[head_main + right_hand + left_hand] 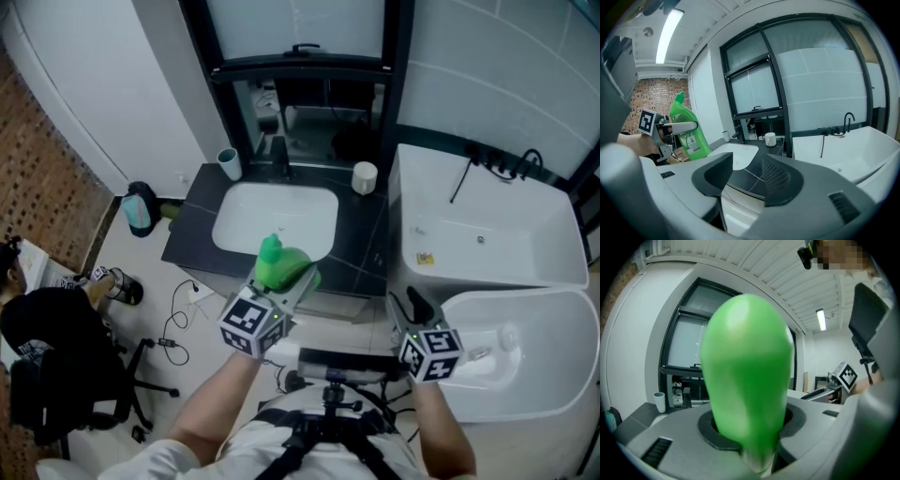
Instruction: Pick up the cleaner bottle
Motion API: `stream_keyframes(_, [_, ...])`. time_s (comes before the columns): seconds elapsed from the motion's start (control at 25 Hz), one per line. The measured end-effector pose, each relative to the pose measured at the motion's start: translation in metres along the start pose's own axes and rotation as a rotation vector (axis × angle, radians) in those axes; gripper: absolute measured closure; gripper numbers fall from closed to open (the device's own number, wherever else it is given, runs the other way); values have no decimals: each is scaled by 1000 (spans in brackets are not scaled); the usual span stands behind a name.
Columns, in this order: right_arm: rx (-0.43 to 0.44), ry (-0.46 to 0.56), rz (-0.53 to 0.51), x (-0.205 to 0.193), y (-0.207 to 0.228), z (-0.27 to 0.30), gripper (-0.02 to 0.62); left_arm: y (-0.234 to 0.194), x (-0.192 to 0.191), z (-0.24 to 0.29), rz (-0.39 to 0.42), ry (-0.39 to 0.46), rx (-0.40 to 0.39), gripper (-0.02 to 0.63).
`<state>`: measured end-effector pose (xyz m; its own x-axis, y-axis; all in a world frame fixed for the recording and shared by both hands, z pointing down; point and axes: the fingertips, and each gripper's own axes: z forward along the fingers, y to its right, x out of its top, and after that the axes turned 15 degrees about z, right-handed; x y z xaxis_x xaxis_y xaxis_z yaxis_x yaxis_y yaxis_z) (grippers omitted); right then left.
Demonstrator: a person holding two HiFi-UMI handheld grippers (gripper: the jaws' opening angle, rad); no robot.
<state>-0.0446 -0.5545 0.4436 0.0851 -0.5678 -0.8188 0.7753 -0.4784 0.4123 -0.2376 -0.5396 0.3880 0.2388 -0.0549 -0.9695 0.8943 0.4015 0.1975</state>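
The green cleaner bottle (277,263) is off the counter, in front of the sink, clamped in my left gripper (296,281). In the left gripper view the bottle (747,376) fills the middle, and the jaws press on its lower part from both sides. From the right gripper view the bottle (689,131) shows at the left, tilted, with a grey finger (680,127) of the left gripper across it. My right gripper (413,307) hovers to the right near the tub; its jaws (747,176) stand apart with nothing between them.
A white sink (277,220) is set in a black counter (361,239) with a dark faucet (279,155), a pale cup (229,164) and a white cup (365,177). A bathtub (487,234) and a white basin (534,352) lie right. An office chair (84,394) stands at the left.
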Motion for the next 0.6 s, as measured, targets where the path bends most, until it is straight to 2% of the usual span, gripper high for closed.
stream_keyframes(0.6, [-17, 9, -21, 4, -13, 10, 396, -20, -4, -30, 3, -32, 56, 443])
